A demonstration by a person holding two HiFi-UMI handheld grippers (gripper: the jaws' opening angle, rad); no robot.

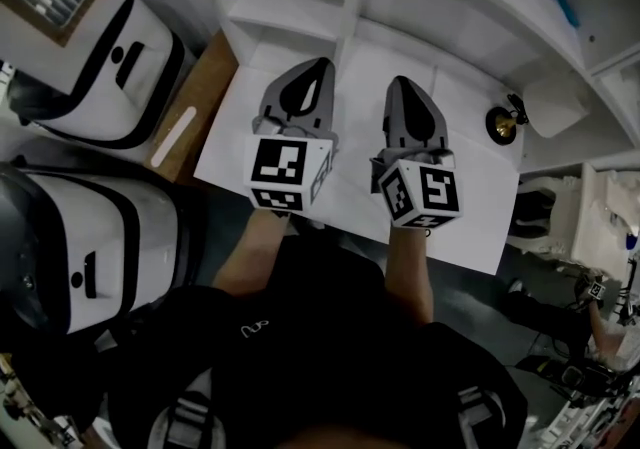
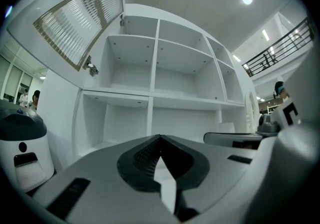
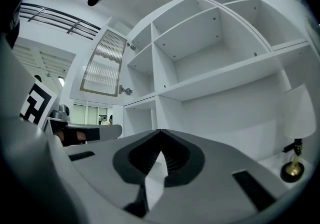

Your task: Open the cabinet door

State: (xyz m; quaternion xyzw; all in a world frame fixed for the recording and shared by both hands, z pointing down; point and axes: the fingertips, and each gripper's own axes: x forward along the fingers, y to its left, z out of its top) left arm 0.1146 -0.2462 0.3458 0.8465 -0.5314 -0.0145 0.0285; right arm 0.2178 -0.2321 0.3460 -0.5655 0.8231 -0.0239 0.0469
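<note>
Nearest: the person's forearms, one gripper in each hand, held side by side and apart from each other. The left gripper point(image 1: 319, 67) has its jaws brought together at the tips, with nothing between them; its own view point(image 2: 160, 138) shows only a thin sliver of light below the closed tips. The right gripper point(image 1: 399, 82) is the same: jaws pressed tip to tip and empty point(image 3: 161, 132).

Both hang over a white shelf board point(image 1: 460, 207), bare under the jaws. To the right on it, well clear of the right gripper, stands a small lamp point(image 1: 503, 123) with a brass base point(image 3: 291, 167). To the left the board's edge meets a wooden panel point(image 1: 196, 102), and beyond that stand two white round-topped machines point(image 1: 105, 72).

Ahead is the cabinet point(image 2: 155, 93), its white compartments open to the front and split by upright dividers.

The cabinet door point(image 2: 82, 23) stands swung out at the cabinet's upper left, clear of the opening. It has a pale frame around a ribbed glass pane and a small metal fitting point(image 2: 91, 67) on its lower edge. The right gripper view shows it far left point(image 3: 102, 66).
</note>
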